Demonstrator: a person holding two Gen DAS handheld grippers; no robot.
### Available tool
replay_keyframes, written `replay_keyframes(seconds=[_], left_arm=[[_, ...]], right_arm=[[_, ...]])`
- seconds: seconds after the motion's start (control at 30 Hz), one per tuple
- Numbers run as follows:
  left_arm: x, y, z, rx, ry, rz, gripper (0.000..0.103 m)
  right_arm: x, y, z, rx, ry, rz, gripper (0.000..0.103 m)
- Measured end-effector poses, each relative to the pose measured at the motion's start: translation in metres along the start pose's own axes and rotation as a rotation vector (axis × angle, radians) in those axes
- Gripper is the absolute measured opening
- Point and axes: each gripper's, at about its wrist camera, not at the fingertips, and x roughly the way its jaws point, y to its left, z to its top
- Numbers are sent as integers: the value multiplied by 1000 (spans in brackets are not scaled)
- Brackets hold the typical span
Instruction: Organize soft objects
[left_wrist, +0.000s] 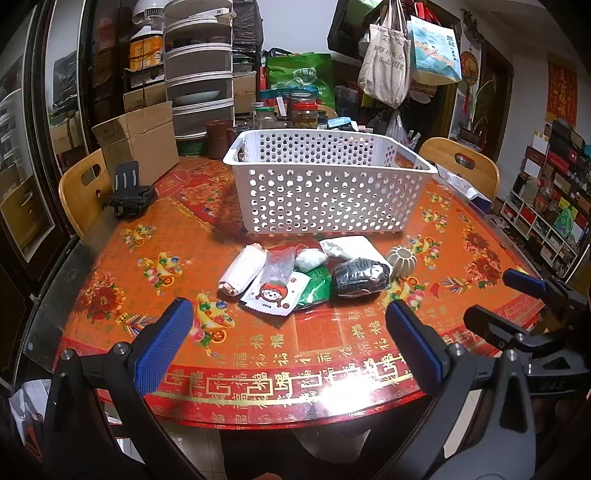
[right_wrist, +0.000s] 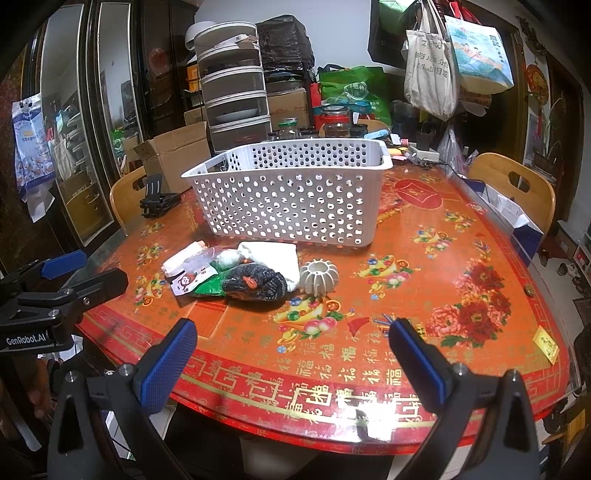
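Near bench (left_wrist: 110, 280) front edge: left hand-held gripper (left_wrist: 290, 328) and right hand-held gripper (right_wrist: 291, 341) both hovering spread, pinching nothing. Soft objects (left_wrist: 306, 271) lying heaped at 12 o'clock, before basket (left_wrist: 325, 192). Risking: snagging two overlapping bags together; grabbing hard ribbed ornament (left_wrist: 402, 260) at 1 o'clock.

"How does the left gripper (left_wrist: 288, 325) stand?"

"Its two blue-padded fingers (left_wrist: 164, 341) are spread wide apart with nothing between them, pointing forward and level from the near edge. Its black frame also shows at the left edge of the right wrist view (right_wrist: 79, 271), jaws apart there too."

"And the right gripper (right_wrist: 291, 347)?"

"The same: blue pads (right_wrist: 415, 360) set far apart, holding nothing, aimed forward. From the left wrist view it appears at the right edge (left_wrist: 509, 299), alongside the left one and near it, the two not touching."
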Motion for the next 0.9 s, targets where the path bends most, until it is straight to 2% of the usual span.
replay_keyframes(seconds=[0.9], left_arm=[[0,-2,-1,0,1,-1,103]], right_arm=[[1,0,0,2,0,0,103]])
